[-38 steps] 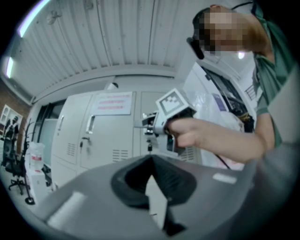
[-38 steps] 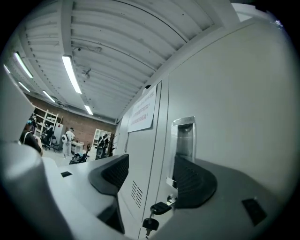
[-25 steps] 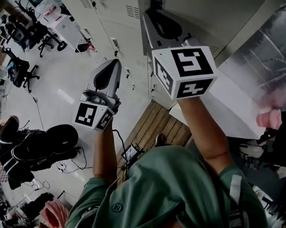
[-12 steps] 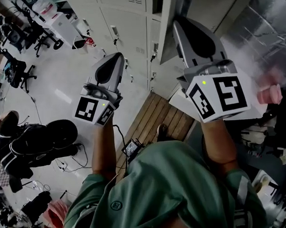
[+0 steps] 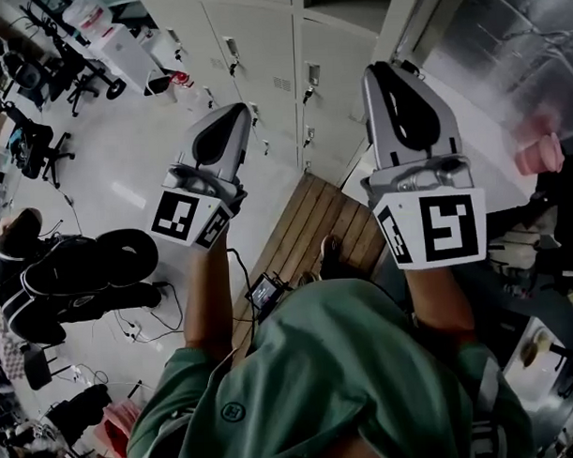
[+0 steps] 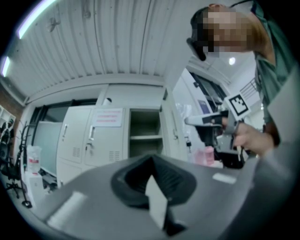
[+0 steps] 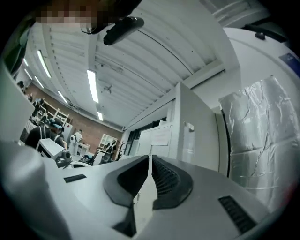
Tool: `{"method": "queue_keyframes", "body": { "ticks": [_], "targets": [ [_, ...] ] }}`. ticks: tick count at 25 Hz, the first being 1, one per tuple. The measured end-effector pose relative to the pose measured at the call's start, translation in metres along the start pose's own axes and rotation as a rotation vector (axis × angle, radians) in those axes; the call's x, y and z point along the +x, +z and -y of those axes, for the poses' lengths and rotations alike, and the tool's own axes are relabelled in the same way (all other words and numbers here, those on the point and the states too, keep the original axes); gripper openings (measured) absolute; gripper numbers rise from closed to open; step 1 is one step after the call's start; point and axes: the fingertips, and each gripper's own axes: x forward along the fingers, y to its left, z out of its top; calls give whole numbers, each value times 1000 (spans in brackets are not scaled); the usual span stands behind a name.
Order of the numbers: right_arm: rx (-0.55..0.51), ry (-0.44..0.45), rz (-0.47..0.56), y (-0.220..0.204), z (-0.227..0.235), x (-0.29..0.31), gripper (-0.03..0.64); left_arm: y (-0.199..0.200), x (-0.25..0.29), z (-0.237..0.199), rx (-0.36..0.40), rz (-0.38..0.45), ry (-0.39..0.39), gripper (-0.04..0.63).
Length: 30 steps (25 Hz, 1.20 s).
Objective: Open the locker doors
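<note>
Locker doors [image 6: 110,136]: two shut, one open.

my left tool [image 6: 152,164] sits low in the picture. its two jaws are pushed together with nothing between them. past it i see a row of white lockers [image 6: 70,136]. one locker [image 6: 146,123] is open, with a shelf [image 6: 146,137] inside. the door [image 6: 104,143] just left of it is closed, and a paper [image 6: 108,117] is stuck on it. at the right, a hand [image 6: 248,139] holds my right tool [image 6: 190,121] near something pink [image 6: 206,155].
</note>
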Motion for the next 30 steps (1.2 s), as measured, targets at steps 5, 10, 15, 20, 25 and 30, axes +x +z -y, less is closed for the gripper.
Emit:
{"method": "queue_keyframes", "body": {
  "ticks": [5,10,15,20,25,30],
  "targets": [
    [157,28,-102,-40,-1,11,25,5,-14,11,0,-1,-6,0],
    [156,-21,-144,-61,14,9,23,3,-23,16,-3,-11,-7,0],
    [124,-19,-151,-64,15,4,24,-3,-20,18,-5,-34,3,0],
    [120,105,-124,-74,-19,3,23,-16,-10,12,6,-57,44,0],
    [151,248,-160,-112,-59,12,23,-32,-10,8,44,-78,113,0],
    [181,321,-193,-136,-80,20,24,-38,-22,-3,69,-88,178,0]
  ]
}}
